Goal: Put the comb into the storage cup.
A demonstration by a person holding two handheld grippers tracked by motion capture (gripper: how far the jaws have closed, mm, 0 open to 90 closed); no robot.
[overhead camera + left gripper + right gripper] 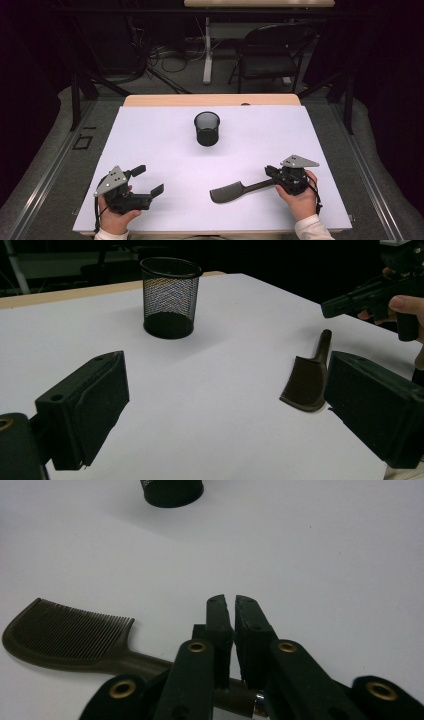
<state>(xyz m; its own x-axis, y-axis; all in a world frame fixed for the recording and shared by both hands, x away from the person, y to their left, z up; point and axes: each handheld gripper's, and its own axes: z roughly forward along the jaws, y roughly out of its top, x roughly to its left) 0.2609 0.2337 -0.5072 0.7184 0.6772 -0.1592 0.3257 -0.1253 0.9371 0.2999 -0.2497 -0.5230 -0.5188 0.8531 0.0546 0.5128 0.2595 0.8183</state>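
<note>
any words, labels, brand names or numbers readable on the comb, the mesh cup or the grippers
None: no readable text in these pictures.
comb: plain dark plastic, no marking shows.
mesh cup: bare black wire mesh, no label.
left hand-held gripper and right hand-held gripper: no lettering visible.

Bright table, dark surroundings, soft shadows
</note>
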